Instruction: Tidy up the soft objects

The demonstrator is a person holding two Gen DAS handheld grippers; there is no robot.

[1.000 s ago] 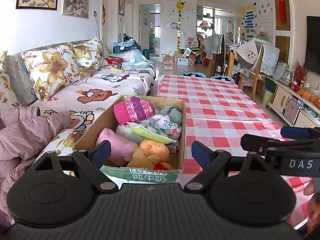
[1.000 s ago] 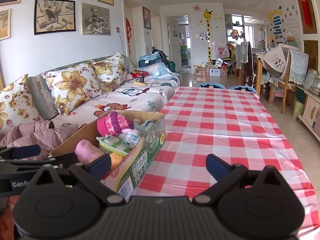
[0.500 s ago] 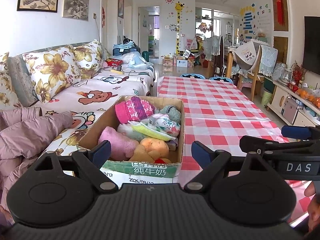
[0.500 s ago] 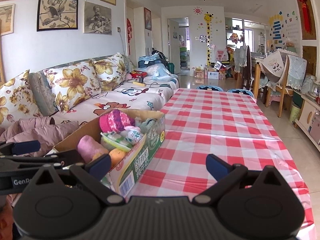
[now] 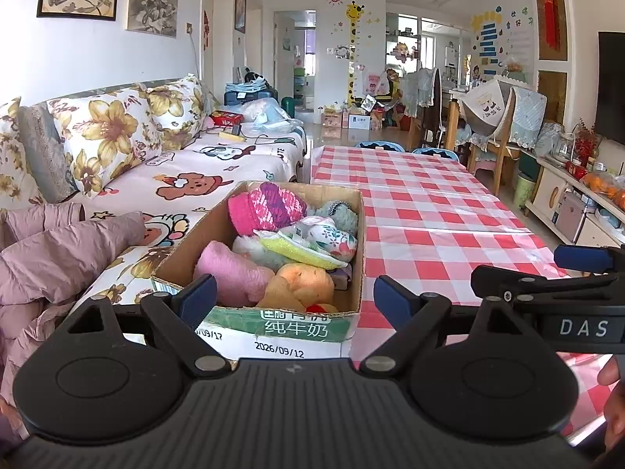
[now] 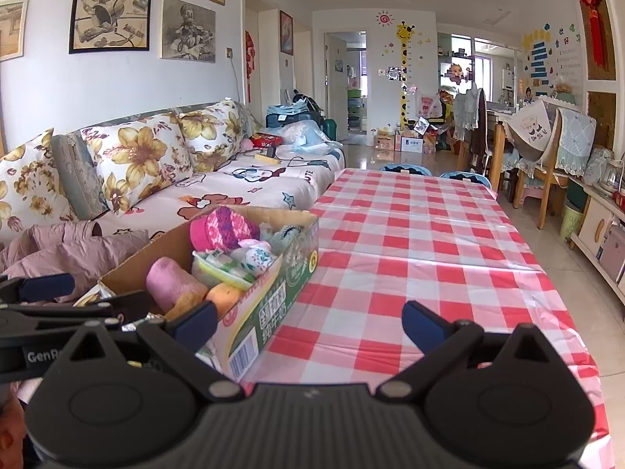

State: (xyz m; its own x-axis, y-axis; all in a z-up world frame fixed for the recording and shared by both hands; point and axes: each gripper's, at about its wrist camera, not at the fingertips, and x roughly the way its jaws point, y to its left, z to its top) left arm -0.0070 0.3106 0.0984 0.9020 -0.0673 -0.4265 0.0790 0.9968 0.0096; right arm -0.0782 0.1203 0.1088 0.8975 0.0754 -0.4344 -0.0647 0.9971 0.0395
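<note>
A cardboard milk box (image 5: 290,324) (image 6: 273,305) stands at the near left corner of the red-checked table (image 5: 429,211) (image 6: 410,242). It is packed with soft things: a pink knitted hat (image 5: 265,205) (image 6: 222,226), a pale pink plush (image 5: 230,273) (image 6: 172,279), an orange plush (image 5: 302,281), a floral pouch (image 5: 332,234) and a yellow-green cloth (image 5: 297,248). My left gripper (image 5: 289,299) hangs open just before the box's near wall, holding nothing. Over the table to the right of the box my right gripper (image 6: 308,320) is open and empty.
A sofa (image 5: 187,179) with flowered cushions (image 5: 105,136) runs along the table's left side; a mauve padded jacket (image 5: 58,258) lies on its near end. Chairs (image 6: 547,164) and low cabinets (image 5: 574,211) stand to the right. Blue stools (image 6: 406,170) sit at the table's far end.
Both grippers have drawn back and risen a little, so the box sits farther off and more of its front label shows. Both stay open.
</note>
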